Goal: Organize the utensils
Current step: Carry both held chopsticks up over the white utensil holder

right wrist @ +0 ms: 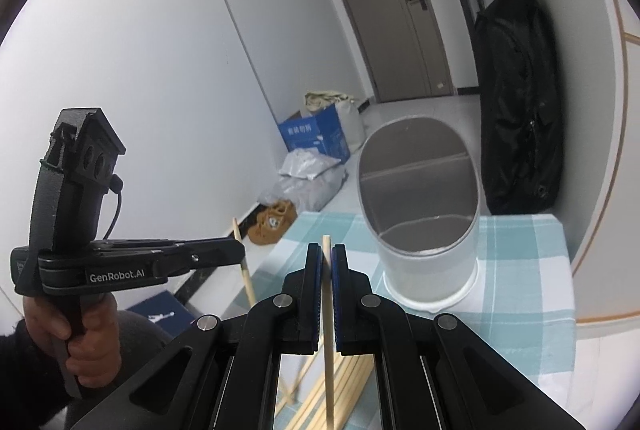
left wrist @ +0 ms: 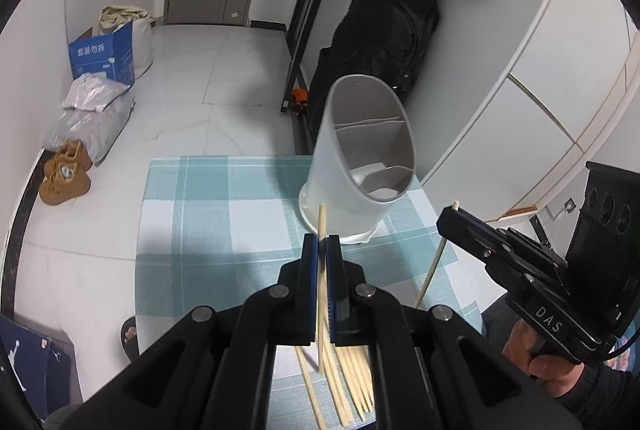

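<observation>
Above the desk, both grippers clamp their fingers on one chopstick each. Next, I judge, each chopstick drops into the holder.

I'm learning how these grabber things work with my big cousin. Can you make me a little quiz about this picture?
1. True or false: the left gripper is shut on a chopstick.
2. What does the right gripper hold? A) a spoon B) a chopstick C) nothing
3. Fill in: the grey utensil holder stands on the checked ____, and more chopsticks lie on it near the grippers.

Key: 1 true; 2 B; 3 tablecloth.
</observation>
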{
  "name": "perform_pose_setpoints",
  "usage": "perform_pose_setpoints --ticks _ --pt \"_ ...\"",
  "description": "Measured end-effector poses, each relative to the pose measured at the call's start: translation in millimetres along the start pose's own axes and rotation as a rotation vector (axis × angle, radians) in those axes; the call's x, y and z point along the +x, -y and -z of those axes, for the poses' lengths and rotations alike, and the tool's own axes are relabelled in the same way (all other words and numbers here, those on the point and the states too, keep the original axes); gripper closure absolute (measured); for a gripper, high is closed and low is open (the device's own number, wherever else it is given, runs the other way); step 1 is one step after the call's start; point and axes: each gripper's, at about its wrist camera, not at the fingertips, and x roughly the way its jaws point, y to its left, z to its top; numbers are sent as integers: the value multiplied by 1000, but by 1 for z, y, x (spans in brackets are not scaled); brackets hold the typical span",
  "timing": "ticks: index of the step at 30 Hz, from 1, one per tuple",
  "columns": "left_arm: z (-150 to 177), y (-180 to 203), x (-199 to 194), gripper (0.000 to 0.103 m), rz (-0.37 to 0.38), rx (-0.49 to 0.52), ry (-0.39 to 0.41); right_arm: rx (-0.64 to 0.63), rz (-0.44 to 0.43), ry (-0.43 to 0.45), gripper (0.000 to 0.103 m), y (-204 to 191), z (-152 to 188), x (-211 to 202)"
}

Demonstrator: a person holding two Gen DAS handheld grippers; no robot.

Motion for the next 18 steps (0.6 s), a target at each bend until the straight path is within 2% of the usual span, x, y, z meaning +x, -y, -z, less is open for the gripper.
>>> perform_pose_setpoints --ticks 9,18 --pt "-13 18 2 103 -17 53 -1 3 11 88 99 6 -23 -11" --pt "-40 31 -15 103 -16 91 48 -21 5 167 99 7 -71 -17"
